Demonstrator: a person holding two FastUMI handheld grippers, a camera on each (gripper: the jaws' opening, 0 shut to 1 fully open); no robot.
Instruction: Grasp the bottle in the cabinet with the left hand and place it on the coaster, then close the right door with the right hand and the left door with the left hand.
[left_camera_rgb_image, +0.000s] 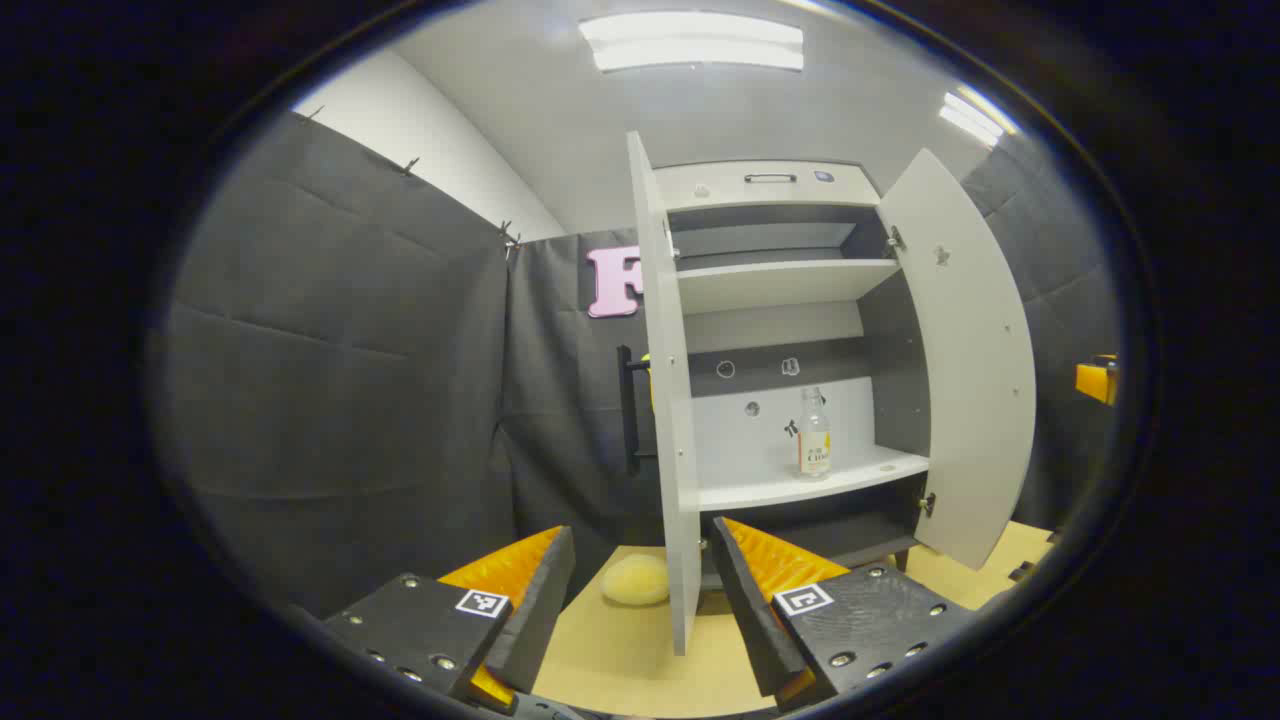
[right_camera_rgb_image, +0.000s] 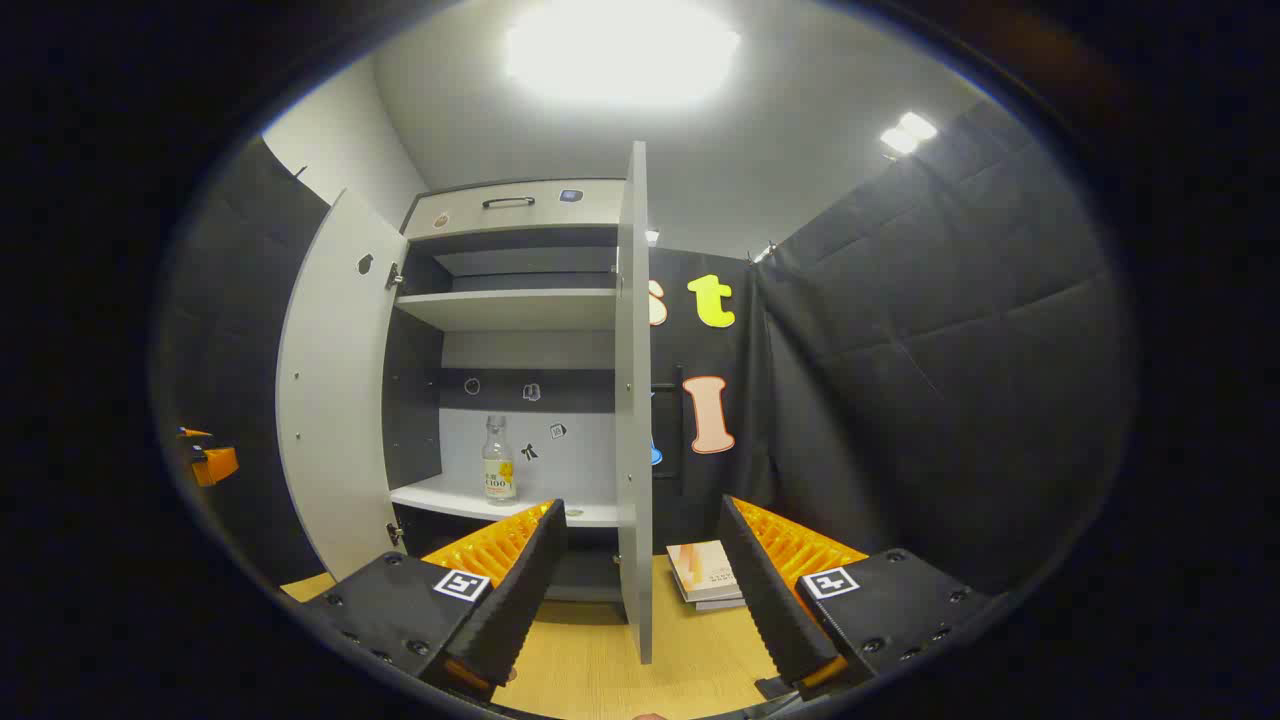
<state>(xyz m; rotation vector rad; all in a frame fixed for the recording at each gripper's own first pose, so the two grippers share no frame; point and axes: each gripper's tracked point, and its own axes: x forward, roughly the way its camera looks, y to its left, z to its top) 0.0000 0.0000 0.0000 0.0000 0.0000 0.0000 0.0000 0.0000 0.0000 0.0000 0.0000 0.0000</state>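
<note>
Cabinet (left_camera_rgb_image: 770, 185) doors open; bottle (left_camera_rgb_image: 814, 435) upright on lower shelf (left_camera_rgb_image: 860, 472).
Left door (left_camera_rgb_image: 668, 400) edge fronts left gripper (left_camera_rgb_image: 642, 590); both grippers agape, empty.

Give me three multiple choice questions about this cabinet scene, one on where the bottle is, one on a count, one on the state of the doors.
1. Where is the bottle?
A. On a cabinet shelf
B. On the table
C. In the left gripper

2. How many cabinet doors are there?
A. One
B. Two
C. Three

3. What state are the doors in?
A. Both closed
B. One closed
C. Both open

Answers: 1 A, it stands upright on the lower shelf. 2 B, a left door and a right door. 3 C, both swing outward, showing the shelves.
</note>
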